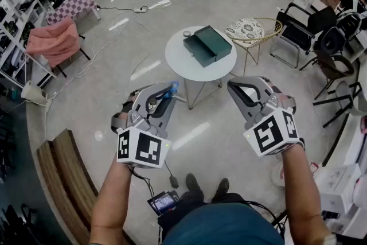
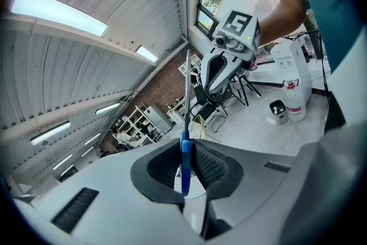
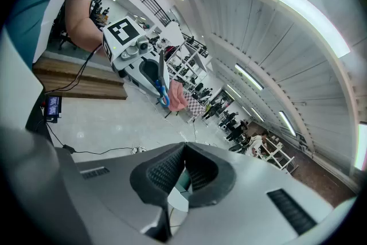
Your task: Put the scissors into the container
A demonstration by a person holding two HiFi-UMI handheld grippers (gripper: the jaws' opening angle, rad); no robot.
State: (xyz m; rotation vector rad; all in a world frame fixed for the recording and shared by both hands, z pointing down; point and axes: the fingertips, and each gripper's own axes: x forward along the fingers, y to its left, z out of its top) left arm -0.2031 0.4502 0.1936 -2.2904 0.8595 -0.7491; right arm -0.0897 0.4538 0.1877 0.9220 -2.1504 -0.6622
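The person stands on the pale floor a little back from a small round white table (image 1: pixel 179 69), a gripper in each hand held out at about the same height. The left gripper (image 1: pixel 164 94) has its jaws pressed together on the scissors (image 1: pixel 172 88). The blue handle is pinched between the dark pads, and in the left gripper view the thin metal blade runs straight out past the jaw tips. So the scissors are up in the air on the near side of the table, not resting on anything. The right gripper (image 1: pixel 239 89) has its jaws closed too, tips meeting, with nothing caught between them. It is held level with the left one and well apart from it. The dark green container (image 1: pixel 207 46) sits on the table toward its far edge, and it looks open, with the lid laid back. Just past the table's far right edge is a wicker chair (image 1: pixel 252 28) with a patterned cushion. A curved wooden bench (image 1: pixel 63 175) is by the person's left side, and a pink cloth (image 1: pixel 54 40) hangs over a chair further off.
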